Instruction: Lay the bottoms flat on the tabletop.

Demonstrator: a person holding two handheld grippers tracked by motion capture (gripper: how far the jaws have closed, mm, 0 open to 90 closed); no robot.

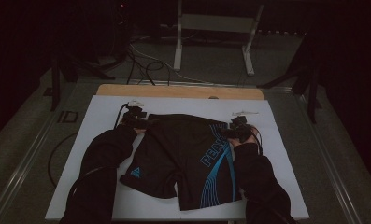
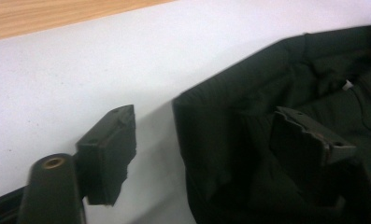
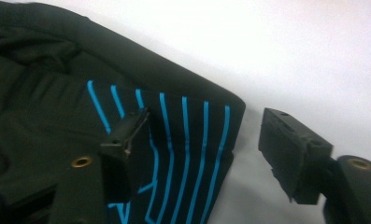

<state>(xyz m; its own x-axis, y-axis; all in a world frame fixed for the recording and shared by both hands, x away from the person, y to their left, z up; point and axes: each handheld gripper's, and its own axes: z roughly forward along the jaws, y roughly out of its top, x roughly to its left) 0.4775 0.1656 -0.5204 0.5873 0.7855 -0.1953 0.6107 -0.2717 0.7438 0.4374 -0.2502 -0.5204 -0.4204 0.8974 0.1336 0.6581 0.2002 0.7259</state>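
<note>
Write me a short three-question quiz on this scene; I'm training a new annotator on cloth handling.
1. True or false: the shorts lie flat on the white board.
2. What colour are the stripes by the right gripper? A red, B blue, C yellow.
3. Which part of the shorts does the left gripper straddle?

Key
1. True.
2. B.
3. A waistband corner: one jaw stands over the board, the other over the fabric, and the pads do not press on it yet.
</note>
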